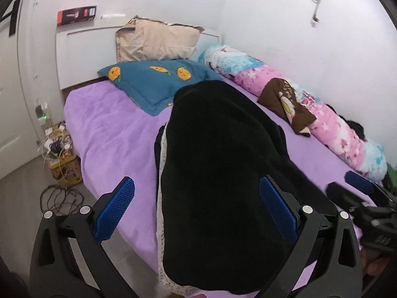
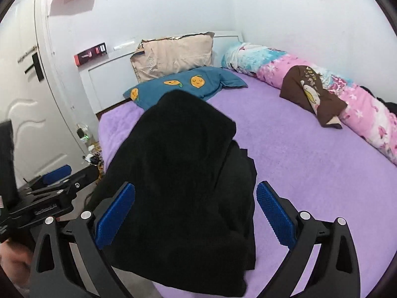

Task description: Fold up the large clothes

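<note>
The white walls [image 2: 297, 12] close the room in behind the bed and along its far long side, and a white door [image 2: 22, 114] stands past the near corner of the headboard [image 1: 84, 49]. The bed [image 2: 297, 173], under a purple sheet, fills most of the floor. Its middle and the strip toward the wall lie bare and open. A long rolled blanket [image 2: 367, 114] in pink and pale blue runs along the wall edge, with a small brown cushion [image 2: 310, 99] leaning on it. At the head, a beige pillow [image 1: 158, 42] stands against the headboard and a blue pillow [image 1: 158, 82] printed with lemons lies flat in front of it.

The black garment [image 1: 223, 173] lies folded in a thick pile at the near long edge of the bed, its top reaching almost to the blue pillow; a pale patterned lining shows along its side toward the floor. On the floor by that edge sit a tangle of cables [image 1: 59, 196] and a yellow box [image 1: 64, 164].

The left gripper [image 1: 197, 211] and the right gripper [image 2: 196, 216] hover over the pile, each spread wide with its blue pads clear of the cloth, holding nothing.
</note>
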